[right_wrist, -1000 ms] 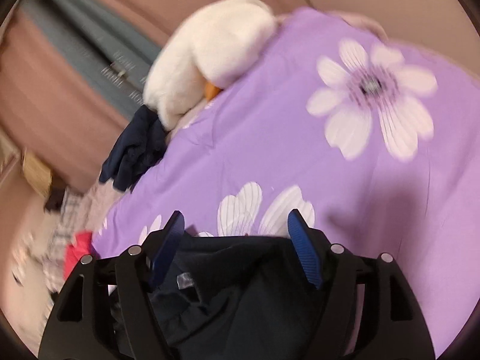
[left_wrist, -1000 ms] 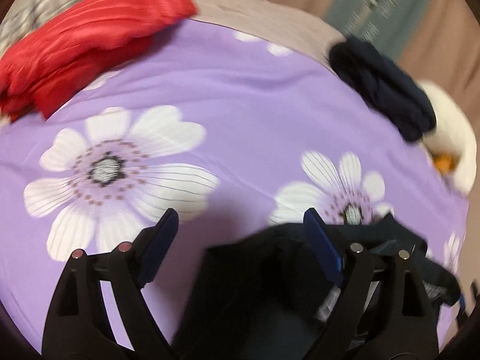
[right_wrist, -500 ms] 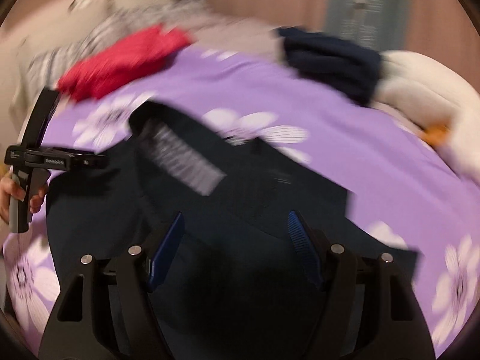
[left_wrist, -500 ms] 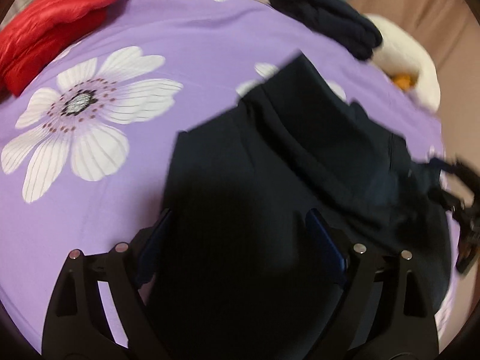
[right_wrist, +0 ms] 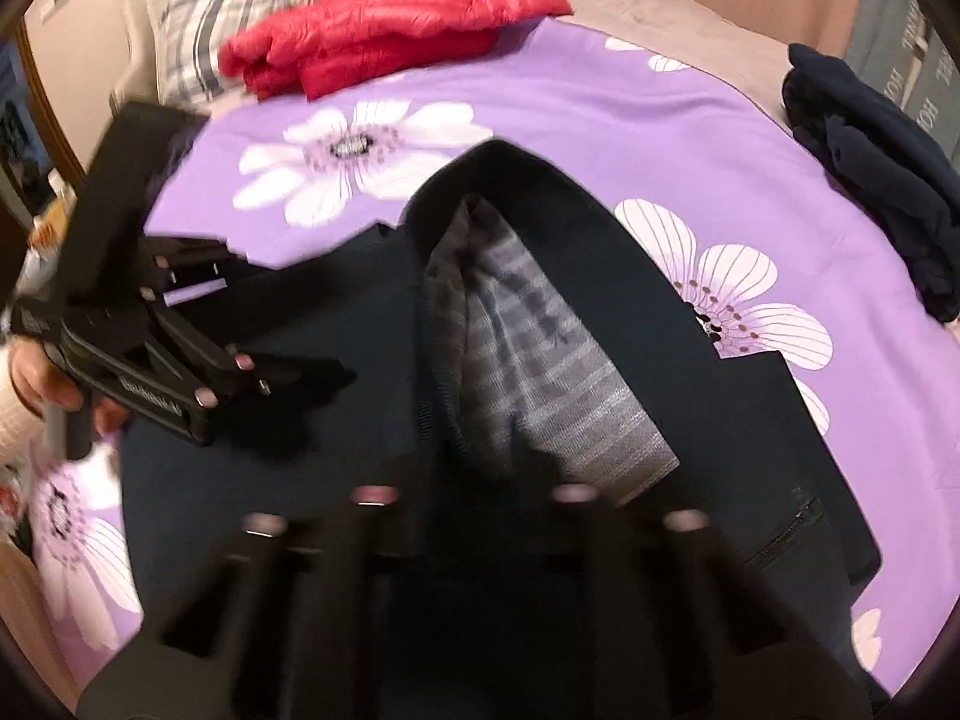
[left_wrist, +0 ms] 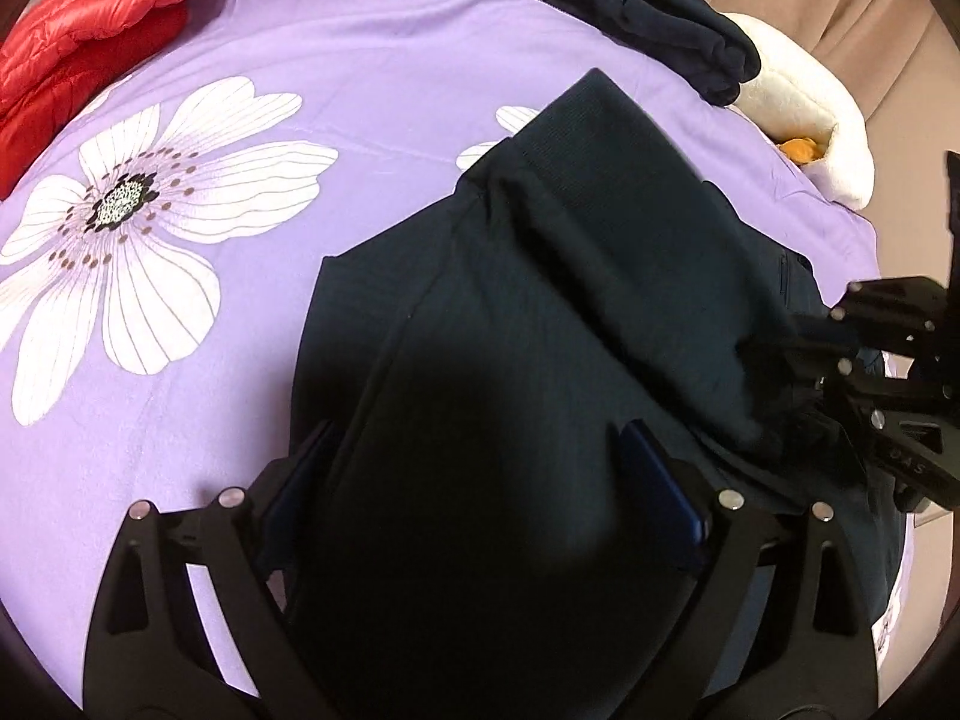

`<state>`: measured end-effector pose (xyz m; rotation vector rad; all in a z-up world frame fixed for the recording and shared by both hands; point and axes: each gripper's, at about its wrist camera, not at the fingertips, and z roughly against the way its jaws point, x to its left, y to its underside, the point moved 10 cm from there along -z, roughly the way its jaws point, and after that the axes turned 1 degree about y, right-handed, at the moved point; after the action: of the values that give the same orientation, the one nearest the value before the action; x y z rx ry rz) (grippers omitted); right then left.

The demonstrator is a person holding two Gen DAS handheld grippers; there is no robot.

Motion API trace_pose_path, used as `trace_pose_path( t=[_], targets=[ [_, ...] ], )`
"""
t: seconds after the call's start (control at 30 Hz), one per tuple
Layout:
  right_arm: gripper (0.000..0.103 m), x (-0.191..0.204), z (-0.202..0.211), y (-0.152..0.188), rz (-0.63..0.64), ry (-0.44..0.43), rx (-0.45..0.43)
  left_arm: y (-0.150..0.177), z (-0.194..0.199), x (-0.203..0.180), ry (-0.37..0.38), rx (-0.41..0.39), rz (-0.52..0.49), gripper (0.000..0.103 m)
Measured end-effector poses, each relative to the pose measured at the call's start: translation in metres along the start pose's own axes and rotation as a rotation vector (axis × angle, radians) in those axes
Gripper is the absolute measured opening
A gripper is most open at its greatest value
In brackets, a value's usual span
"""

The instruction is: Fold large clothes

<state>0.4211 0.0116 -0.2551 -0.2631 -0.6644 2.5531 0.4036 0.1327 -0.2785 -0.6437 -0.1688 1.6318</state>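
On the bed's purple flowered cover (left_wrist: 372, 48) lies 1 dark jacket (left_wrist: 540, 312), spread flat, lining showing; seemingly mid-fold; the left gripper (left_wrist: 480, 480) has its fingers (left_wrist: 660, 480) widening, straddling the cloth without pinching; the right gripper (left_wrist: 840, 360) is clenched, apparently on the hem; next likely a sleeve tuck; beyond: 1 red jacket (right_wrist: 390, 18), 1 navy pile (right_wrist: 870, 168).

A large dark navy garment (left_wrist: 540, 360) lies spread on the purple flowered bedspread (left_wrist: 300, 60), partly doubled over itself. Its ribbed hem points toward the far side. In the right wrist view its grey striped lining (right_wrist: 528, 348) shows.
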Motion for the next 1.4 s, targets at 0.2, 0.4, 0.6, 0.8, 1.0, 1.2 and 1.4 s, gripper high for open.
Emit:
trace_pose_path(
  t=[0.2,0.4,0.6,0.8,1.0,1.2,1.4],
  targets=[
    [0.004,-0.075,0.023,-0.013,-0.071,0.361,-0.042,-0.024,-0.008,-0.014,0.0,-0.007,0.012,0.099],
    [0.032,-0.074,0.007,-0.013,-0.242,0.221,-0.022,-0.026,-0.035,-0.013,-0.104,0.045,-0.039,0.1],
    [0.043,-0.095,0.069,0.034,-0.243,0.262,-0.045,-0.021,-0.036,-0.012,-0.099,0.028,-0.079,0.101],
    [0.043,-0.116,0.091,0.094,-0.202,0.311,0.07,-0.021,-0.038,-0.011,-0.107,0.014,-0.083,0.101],
    [0.051,-0.12,0.056,0.113,-0.14,0.314,0.173,-0.021,-0.039,-0.011,-0.111,0.015,-0.084,0.101],
    [0.054,-0.119,0.025,0.131,-0.098,0.256,0.298,-0.02,-0.039,-0.011,-0.109,0.012,-0.083,0.101],
    [0.0,-0.112,0.028,0.144,0.001,0.308,0.343,-0.02,-0.04,-0.012,-0.113,0.014,-0.086,0.101]
  ],
)
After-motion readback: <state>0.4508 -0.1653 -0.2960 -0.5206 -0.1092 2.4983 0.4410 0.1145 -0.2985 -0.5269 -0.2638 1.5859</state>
